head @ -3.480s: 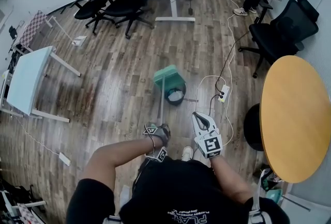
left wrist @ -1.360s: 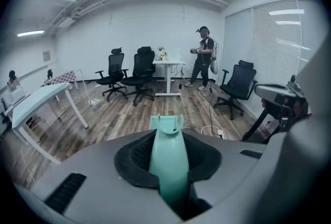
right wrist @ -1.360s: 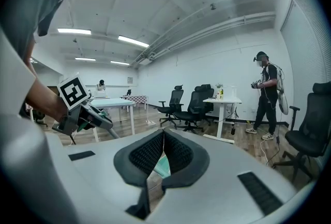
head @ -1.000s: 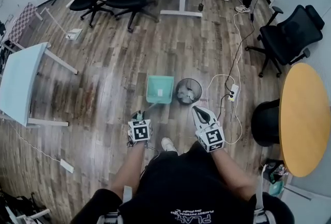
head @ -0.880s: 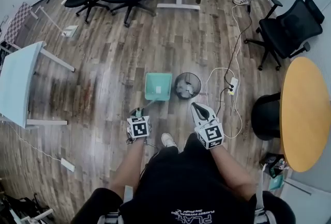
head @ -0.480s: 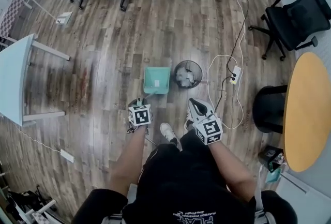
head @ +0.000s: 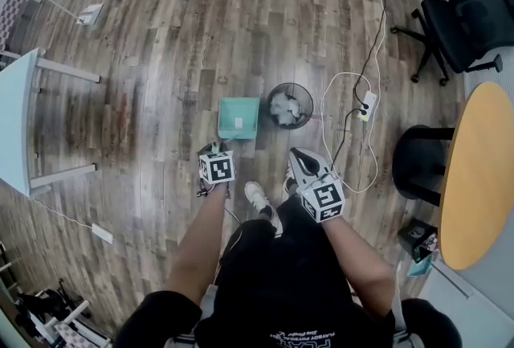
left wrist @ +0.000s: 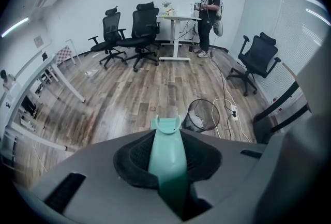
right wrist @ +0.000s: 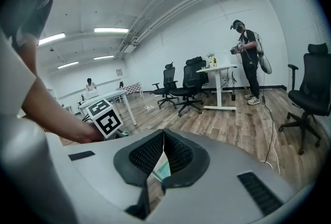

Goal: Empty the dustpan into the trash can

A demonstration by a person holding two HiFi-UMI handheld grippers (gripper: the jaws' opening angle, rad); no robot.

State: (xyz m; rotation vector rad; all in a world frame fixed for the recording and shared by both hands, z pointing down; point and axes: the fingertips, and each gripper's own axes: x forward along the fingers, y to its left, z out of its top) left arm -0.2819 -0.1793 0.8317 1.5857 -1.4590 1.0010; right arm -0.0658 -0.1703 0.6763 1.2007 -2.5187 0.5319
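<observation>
The teal dustpan sits low over the wood floor, its pan facing up, just left of the black mesh trash can, which holds white crumpled paper. My left gripper is shut on the dustpan's long handle. In the left gripper view the handle runs between the pads and the trash can stands to the right. My right gripper hovers right of the left one, shut with nothing in it. In the right gripper view its pads meet at the tips, and a bit of the dustpan shows below them.
A white power strip with looping cables lies right of the can. A round yellow table and a black stool are at the right, a black chair behind. A white table stands left. A person stands far off.
The dustpan has come away from above the trash can and down beside it on the left. Both grippers have sunk toward the floor, and the head view has moved closer.
</observation>
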